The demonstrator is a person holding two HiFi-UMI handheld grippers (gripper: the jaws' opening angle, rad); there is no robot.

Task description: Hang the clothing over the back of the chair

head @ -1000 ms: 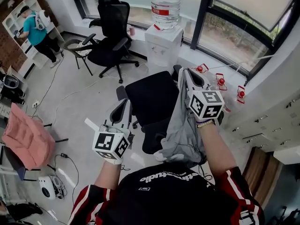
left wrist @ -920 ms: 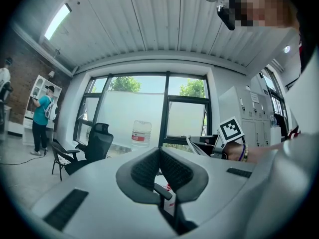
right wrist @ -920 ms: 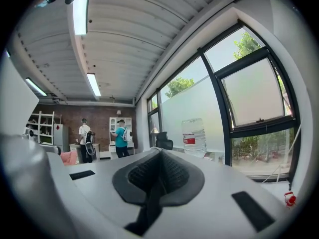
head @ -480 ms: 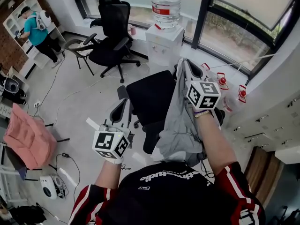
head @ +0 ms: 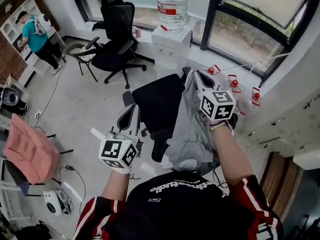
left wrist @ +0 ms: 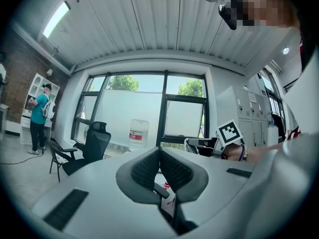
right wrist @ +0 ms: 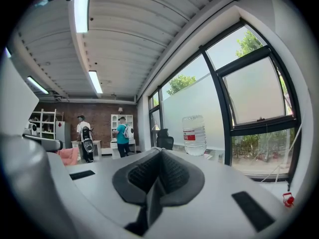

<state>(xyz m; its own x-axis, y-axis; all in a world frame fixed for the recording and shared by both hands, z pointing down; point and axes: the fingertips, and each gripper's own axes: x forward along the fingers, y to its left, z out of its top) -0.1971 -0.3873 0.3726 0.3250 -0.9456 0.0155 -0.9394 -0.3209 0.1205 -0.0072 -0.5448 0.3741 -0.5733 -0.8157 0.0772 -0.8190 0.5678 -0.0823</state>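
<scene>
My right hand-held gripper (head: pixel 194 75) pinched the crumpled grey clothing (head: pixel 189 129) by its top edge. It hung lengthwise straight down at the chair's (head: pixel 159 100) right side. My left hand-held gripper (head: pixel 134 109) was closed and empty.

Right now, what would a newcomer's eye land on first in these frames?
First, the grey garment dangling mid-frame in the head view, pinched at its top by the right tongs and overlapping the right edge of the black office chair. Next, the left tongs, shut and empty, left of that chair. Beyond, a big water bottle stands on a white dispenser by the window.
</scene>
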